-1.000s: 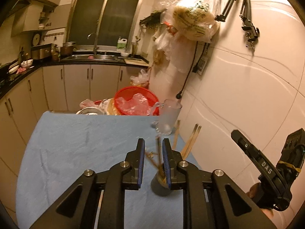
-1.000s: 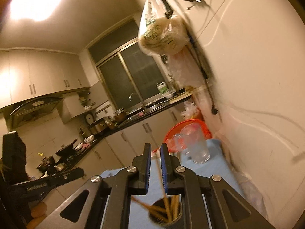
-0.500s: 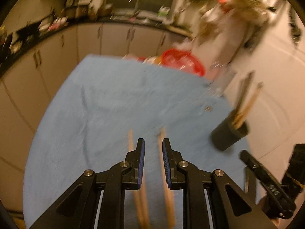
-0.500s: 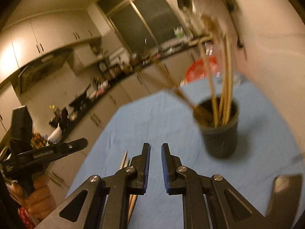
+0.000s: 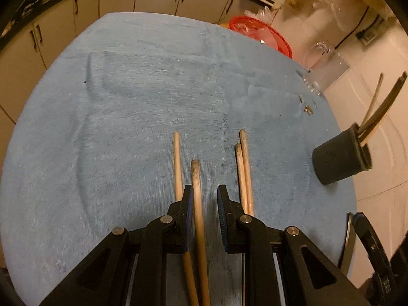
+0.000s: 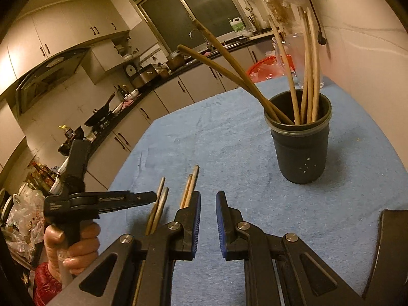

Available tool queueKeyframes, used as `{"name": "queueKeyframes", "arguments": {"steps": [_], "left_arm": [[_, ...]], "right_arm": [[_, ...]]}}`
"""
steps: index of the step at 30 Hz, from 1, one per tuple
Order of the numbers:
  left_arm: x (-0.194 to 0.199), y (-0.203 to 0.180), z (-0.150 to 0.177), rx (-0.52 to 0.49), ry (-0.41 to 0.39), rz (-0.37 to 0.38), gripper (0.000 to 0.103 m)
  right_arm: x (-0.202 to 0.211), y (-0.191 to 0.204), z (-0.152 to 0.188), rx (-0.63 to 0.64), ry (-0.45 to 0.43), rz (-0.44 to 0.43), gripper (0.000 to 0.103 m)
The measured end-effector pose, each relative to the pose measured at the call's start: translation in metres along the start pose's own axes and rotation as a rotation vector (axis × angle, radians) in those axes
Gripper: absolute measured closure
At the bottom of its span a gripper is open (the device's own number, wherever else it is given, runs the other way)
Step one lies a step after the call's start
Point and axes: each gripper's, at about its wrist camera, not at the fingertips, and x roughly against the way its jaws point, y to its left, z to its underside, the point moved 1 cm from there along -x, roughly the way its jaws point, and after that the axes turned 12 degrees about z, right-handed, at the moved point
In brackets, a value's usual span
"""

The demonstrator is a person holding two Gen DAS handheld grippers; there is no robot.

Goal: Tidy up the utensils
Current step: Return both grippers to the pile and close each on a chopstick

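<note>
A dim kitchen with pale cabinets (image 6: 76, 25) surrounds your tabletop (image 5: 127, 102), which is covered by a blue cloth. Four loose chopsticks (image 5: 195, 178) lie on it in front of you, in two pairs. Your left tool (image 5: 204, 204) hangs over them with its jaws narrowly apart; one chopstick runs through the gap, but whether the pads press it is not clear. Your right tool (image 6: 207, 211) is also nearly closed, with nothing between its jaws, just right of the chopstick tips. The dark cup (image 6: 301, 142) stands upright further back near the wall, holding several chopsticks. A red basket (image 5: 260, 35) and a clear jug (image 5: 323, 68) sit at the far edge.
</note>
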Motion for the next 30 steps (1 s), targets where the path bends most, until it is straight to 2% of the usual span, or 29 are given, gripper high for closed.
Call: {"name": "queueKeyframes", "arguments": {"steps": [4, 6, 9, 14, 18, 23, 30], "left_arm": [[-0.012, -0.002, -0.008, -0.02, 0.02, -0.036, 0.085], [-0.021, -0.002, -0.007, -0.031, 0.038, -0.101, 0.09], [-0.019, -0.007, -0.001, -0.067, 0.019, -0.137, 0.095], [-0.007, -0.002, 0.016, -0.056, 0.012, -0.153, 0.095], [0.002, 0.009, 0.023, -0.028, 0.008, -0.116, 0.095], [0.008, 0.014, 0.025, -0.026, 0.01, -0.084, 0.095], [0.01, 0.021, 0.024, -0.029, 0.003, -0.052, 0.095]], "right_arm": [[0.001, -0.001, 0.0, 0.003, 0.002, 0.002, 0.089], [0.001, 0.001, 0.0, 0.008, 0.006, 0.002, 0.089], [-0.003, 0.006, -0.002, 0.028, 0.02, 0.0, 0.089], [-0.024, 0.03, -0.009, 0.098, 0.088, -0.018, 0.089], [-0.066, 0.051, -0.022, 0.134, 0.208, -0.013, 0.089], [-0.13, 0.059, -0.04, 0.093, 0.333, 0.049, 0.089], [-0.173, 0.07, -0.059, 0.072, 0.373, 0.122, 0.089]]}}
